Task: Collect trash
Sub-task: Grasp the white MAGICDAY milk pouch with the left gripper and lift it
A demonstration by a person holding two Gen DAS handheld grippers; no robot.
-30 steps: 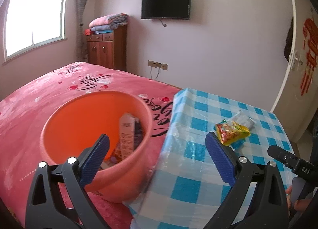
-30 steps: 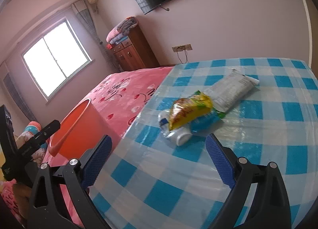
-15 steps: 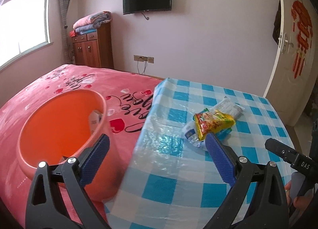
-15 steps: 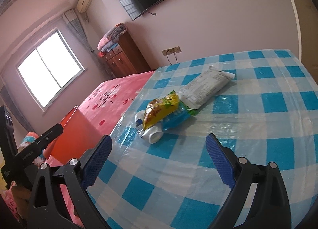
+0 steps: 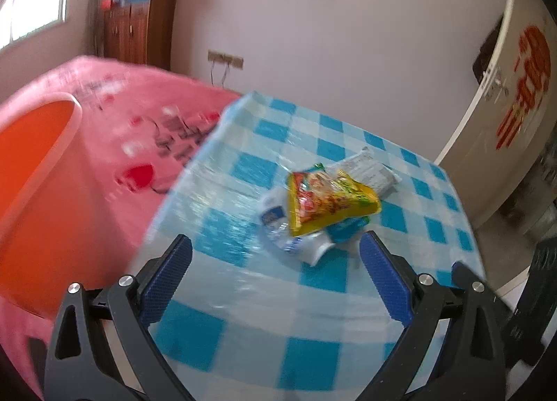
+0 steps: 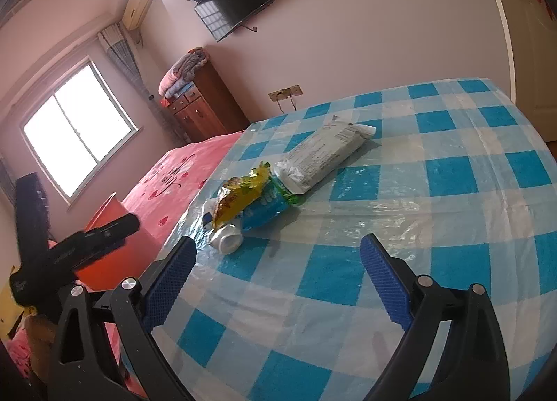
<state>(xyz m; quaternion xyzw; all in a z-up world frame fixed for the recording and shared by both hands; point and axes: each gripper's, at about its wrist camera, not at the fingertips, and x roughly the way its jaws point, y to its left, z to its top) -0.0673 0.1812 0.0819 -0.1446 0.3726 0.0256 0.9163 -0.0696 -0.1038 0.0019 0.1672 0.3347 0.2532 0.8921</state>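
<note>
Left wrist view has the left tool (image 5: 275, 256) gaping wide and empty just short of the yellow snack wrapper (image 5: 329, 204) lying ahead on the desk (image 5: 243, 300), light, crinkly, slippery stuff, best pinched at its near crimped edge.

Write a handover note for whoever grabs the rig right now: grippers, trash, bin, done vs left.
Left gripper: open, empty, aimed at the trash pile.
Right gripper: open, empty, over the checkered table.
Trash on the table, touching in one pile: yellow snack bag on top of a blue wrapper, crushed bottle, white pouch behind.
Orange bin stands on the pink bed, left of the table; contents not visible.
Left: bin all four pieces.
</note>
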